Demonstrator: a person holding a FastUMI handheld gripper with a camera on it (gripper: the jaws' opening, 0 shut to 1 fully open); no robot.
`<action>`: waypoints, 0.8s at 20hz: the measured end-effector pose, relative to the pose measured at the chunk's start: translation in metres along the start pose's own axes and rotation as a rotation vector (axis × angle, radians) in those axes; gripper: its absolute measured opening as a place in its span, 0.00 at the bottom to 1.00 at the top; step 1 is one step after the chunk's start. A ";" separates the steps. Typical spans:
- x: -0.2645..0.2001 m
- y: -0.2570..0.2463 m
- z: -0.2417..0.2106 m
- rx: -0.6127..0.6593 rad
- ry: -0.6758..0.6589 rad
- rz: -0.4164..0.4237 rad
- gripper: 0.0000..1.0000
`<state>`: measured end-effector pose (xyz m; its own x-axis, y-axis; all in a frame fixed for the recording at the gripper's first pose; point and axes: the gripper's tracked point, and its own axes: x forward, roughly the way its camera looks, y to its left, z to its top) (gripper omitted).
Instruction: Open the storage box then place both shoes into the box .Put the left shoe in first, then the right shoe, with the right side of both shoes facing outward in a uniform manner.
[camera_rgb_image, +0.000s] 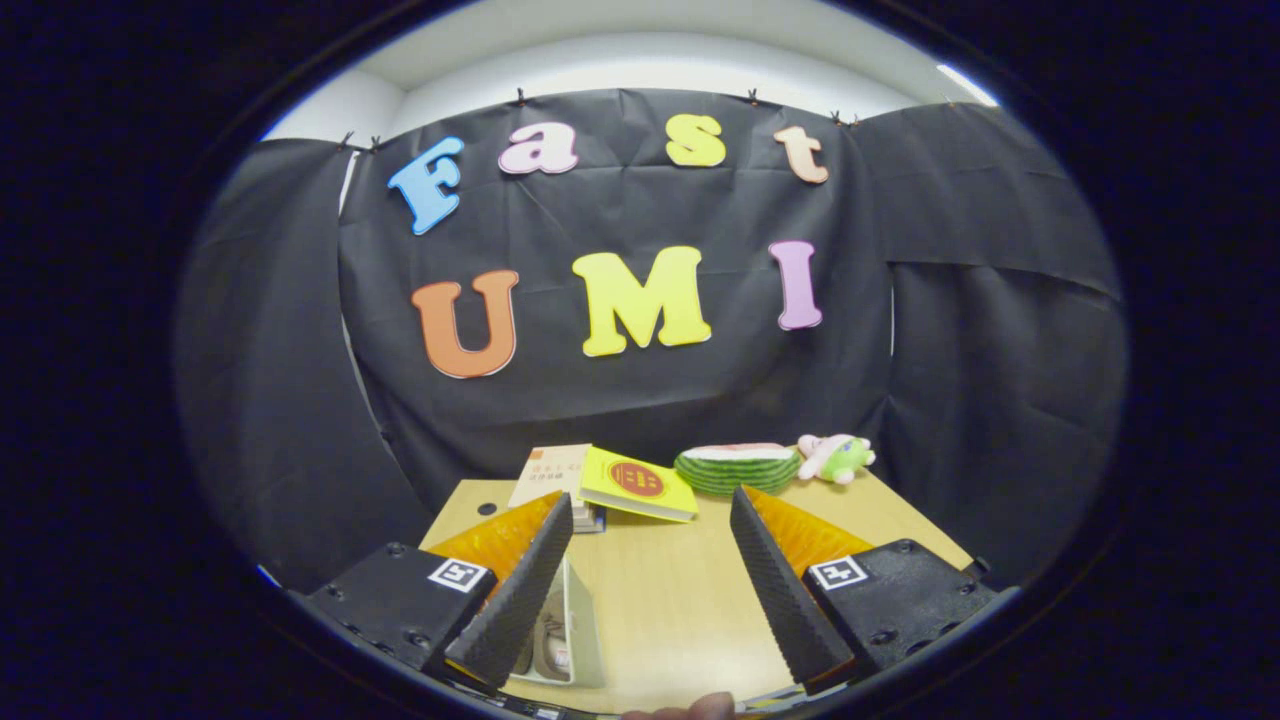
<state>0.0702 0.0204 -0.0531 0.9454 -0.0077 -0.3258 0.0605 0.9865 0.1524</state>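
My gripper (650, 530) has two wedge-shaped fingers with ridged, saw-toothed inner faces that taper toward their tips. Each finger sits on a blocky black housing with rounded corners and small dark screws sunk into its top. A square white tag with a black coded pattern is stuck on each housing, close to the base of the finger.

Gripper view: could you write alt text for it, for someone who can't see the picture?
The gripper is held open above a wooden table, nothing between its fingers. A clear storage box with a shoe inside sits low beside one finger. Beyond the fingers, at the table's far edge, lie books, a watermelon-slice toy and a small plush toy.
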 end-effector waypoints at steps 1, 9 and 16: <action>-0.003 -0.004 0.003 0.006 -0.012 -0.005 1.00; -0.022 -0.039 0.013 0.038 -0.077 -0.042 1.00; -0.015 -0.039 0.017 0.011 -0.087 -0.028 1.00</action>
<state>0.0592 -0.0212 -0.0379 0.9675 -0.0495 -0.2479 0.0900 0.9838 0.1548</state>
